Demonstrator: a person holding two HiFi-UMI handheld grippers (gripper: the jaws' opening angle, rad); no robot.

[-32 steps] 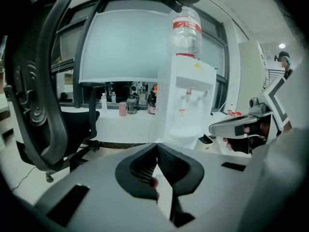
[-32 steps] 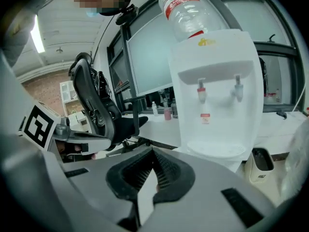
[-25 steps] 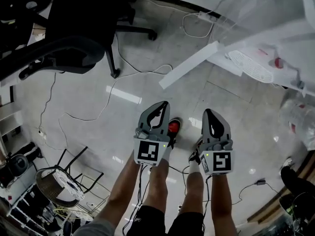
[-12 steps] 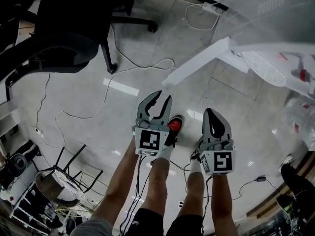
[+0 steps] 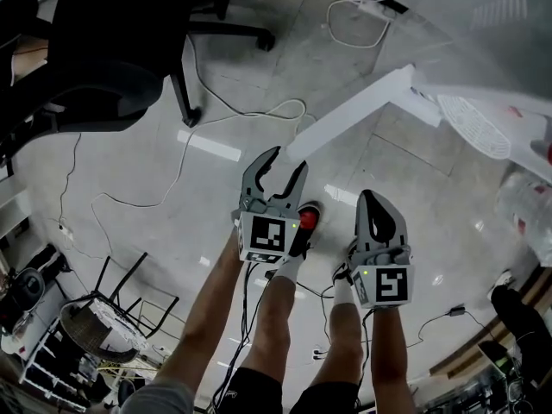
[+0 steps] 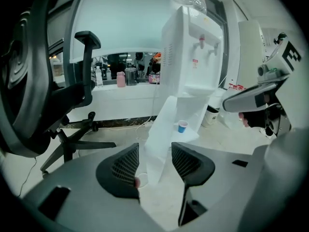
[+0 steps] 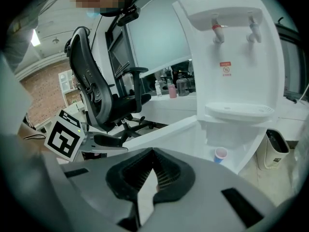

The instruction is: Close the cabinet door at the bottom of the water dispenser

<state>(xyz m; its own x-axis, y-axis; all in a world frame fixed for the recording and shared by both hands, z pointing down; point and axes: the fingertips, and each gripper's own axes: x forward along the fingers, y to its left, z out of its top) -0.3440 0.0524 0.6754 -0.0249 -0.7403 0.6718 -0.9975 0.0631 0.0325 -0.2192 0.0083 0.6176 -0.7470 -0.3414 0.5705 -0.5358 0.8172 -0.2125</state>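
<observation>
Left gripper (image 5: 287, 164) spread wide at the open white cabinet door (image 5: 354, 115)
Its jaws were together a second ago; the door edge now shows between them, ungripped, swung out from the white water dispenser (image 7: 236, 57). Right gripper (image 5: 371, 198) closed, empty.

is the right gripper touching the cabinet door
Apart: the head view shows floor between the right gripper and the door.

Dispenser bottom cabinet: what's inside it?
One small blue cup stands on the cabinet floor; nothing else shows. The right gripper cuts off the floor's front edge; in the left gripper view the open door covers much of the interior.
</observation>
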